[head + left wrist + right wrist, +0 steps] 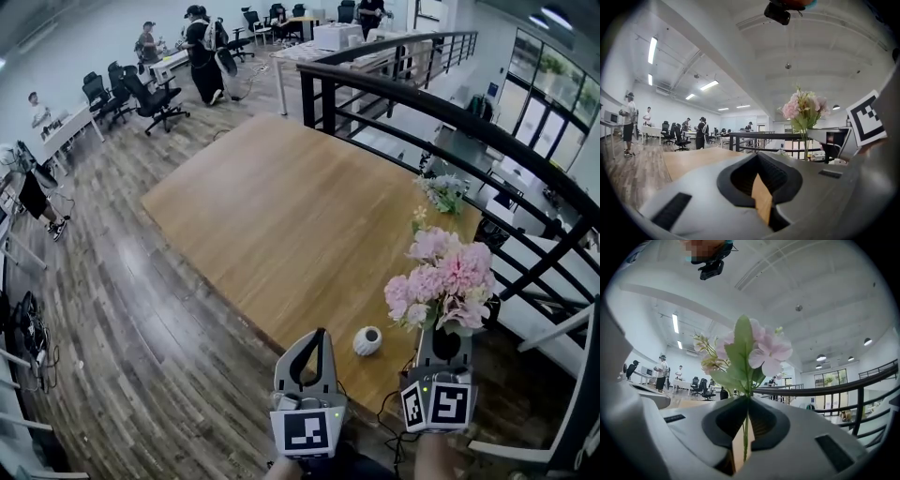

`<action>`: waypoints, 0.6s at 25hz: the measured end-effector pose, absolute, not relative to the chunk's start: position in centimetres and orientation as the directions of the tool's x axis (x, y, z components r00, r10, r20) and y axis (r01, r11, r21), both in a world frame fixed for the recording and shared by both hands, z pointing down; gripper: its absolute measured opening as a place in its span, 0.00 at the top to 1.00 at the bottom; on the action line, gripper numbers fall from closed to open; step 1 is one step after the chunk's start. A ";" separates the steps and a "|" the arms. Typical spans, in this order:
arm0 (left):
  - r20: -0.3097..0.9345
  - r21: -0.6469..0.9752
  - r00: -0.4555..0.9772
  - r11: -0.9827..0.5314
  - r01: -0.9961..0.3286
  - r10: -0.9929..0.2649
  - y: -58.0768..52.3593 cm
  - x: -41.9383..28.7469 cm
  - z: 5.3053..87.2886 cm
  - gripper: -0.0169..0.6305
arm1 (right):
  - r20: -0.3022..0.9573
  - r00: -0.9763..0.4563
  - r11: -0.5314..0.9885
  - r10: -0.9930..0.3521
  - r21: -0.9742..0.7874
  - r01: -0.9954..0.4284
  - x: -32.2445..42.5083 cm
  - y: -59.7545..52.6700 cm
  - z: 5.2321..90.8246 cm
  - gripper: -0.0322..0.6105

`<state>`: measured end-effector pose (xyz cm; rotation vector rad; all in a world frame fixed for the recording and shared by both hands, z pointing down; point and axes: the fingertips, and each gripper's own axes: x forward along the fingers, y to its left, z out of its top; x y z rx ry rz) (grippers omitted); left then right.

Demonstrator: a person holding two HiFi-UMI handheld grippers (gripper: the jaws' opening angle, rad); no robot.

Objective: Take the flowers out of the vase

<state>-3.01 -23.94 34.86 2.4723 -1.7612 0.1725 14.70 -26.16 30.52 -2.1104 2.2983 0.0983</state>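
- I saw the vase [367,340] as a small, rounded white pot with a dark mouth. It stood upright near the closest edge of the smooth, pale wooden table [272,206].
- The flowers [441,281] were out of the vase, held in the air to its right and clear of it. They were soft pink, ruffled blooms with broad green leaves on thin green stems.
- My right gripper [746,398], a grey moulded shell with dark ribbed pads, was pinching those stems just under the leaves.
- The bunch's long axis stood upright, with the blooms on top and the stems running down between the jaws.
- My left gripper [321,334], just left of the vase, had its jaws pressed together with nothing between them.
- A second spray [442,190], pale and greenish, lay on the table well beyond the vase.
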 end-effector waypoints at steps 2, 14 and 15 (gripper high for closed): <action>0.157 0.017 0.336 -0.337 -0.941 -0.929 -24.2 -2.8 35.1 0.92 | -0.040 -0.075 0.074 -0.996 0.024 -0.997 14.8 -26.0 31.3 0.89; 0.203 0.023 0.363 -0.366 -0.930 -0.910 -25.9 -1.0 36.3 0.92 | 0.063 -0.036 0.033 -0.997 -0.044 -0.998 16.3 -26.4 35.9 0.89; 0.205 0.026 0.364 -0.367 -0.930 -0.908 -25.9 -0.9 36.5 0.92 | 0.069 -0.035 0.032 -0.997 -0.047 -0.998 16.3 -26.4 36.2 0.89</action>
